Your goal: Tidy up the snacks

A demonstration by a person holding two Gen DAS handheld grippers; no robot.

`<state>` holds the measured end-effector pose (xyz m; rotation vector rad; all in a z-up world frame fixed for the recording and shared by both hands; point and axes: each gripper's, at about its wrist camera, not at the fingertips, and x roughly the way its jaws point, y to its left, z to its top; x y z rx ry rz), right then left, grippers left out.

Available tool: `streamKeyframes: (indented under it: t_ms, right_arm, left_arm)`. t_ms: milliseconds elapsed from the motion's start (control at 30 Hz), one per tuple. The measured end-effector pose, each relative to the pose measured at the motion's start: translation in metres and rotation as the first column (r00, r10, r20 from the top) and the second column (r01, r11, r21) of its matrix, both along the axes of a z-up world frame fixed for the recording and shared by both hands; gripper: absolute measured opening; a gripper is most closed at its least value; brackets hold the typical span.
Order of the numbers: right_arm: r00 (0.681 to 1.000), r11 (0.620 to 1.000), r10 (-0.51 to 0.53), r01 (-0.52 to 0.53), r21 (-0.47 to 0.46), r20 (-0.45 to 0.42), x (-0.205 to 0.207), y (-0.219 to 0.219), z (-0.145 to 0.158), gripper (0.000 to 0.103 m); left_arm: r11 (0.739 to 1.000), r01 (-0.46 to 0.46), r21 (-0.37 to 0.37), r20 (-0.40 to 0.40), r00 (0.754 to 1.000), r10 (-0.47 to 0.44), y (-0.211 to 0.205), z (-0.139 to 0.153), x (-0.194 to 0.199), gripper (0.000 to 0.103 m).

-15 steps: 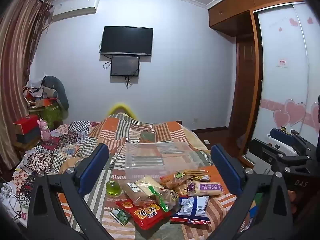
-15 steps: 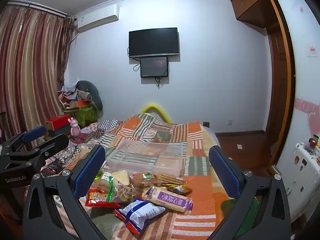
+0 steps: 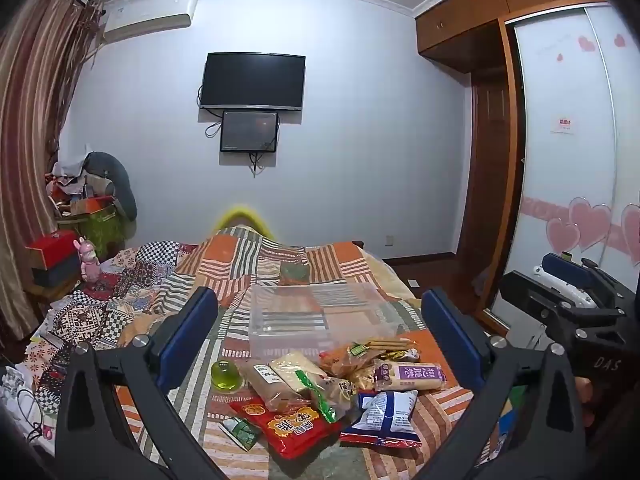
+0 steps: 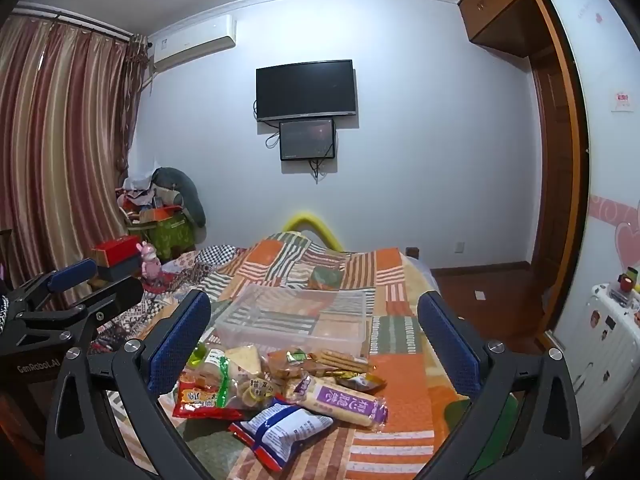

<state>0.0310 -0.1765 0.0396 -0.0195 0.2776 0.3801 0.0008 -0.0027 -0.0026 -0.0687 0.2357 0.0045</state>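
Crinkly snack packets [image 3: 320,392], clear rectangular plastic bin [image 3: 316,316]

the small green packet [image 3: 239,433] shows print too small to read. the red snack bag [image 3: 294,428] lies partly under other packs, and in the right wrist view the left blue finger hides its left end. the clear plastic box [image 3: 316,316] has its front wall hidden behind the snack pile. the white suitcase [image 4: 608,356] is cut by the picture edge.
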Motion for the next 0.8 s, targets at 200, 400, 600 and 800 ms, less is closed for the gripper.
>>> streamKeyframes:
  t_ms: [200, 400, 600, 800]
  right_arm:
    - [1.000, 1.000, -0.001, 0.001, 0.006, 0.007, -0.0021, -0.0022, -0.0024, 0.103]
    - [1.000, 1.000, -0.001, 0.001, 0.010, 0.011, -0.0022, -0.0024, -0.0014, 0.103]
    - [1.000, 1.000, 0.001, -0.001, 0.014, 0.012, -0.0020, -0.0022, -0.0016, 0.103]
    - [1.000, 1.000, 0.002, -0.002, 0.019, 0.014, -0.0035, -0.0027, -0.0019, 0.103]
  left_arm:
    - [1.000, 0.000, 0.001, -0.001, 1.000, 0.000, 0.0007, -0.0010, -0.0009, 0.103]
    - [1.000, -0.001, -0.001, -0.006, 1.000, 0.001, 0.0017, -0.0023, -0.0006, 0.103]
    - [1.000, -0.001, 0.000, -0.006, 1.000, 0.001, 0.0013, -0.0014, -0.0002, 0.103]
    - [1.000, -0.001, -0.005, -0.012, 1.000, 0.001, 0.0011, -0.0025, 0.0025, 0.103]
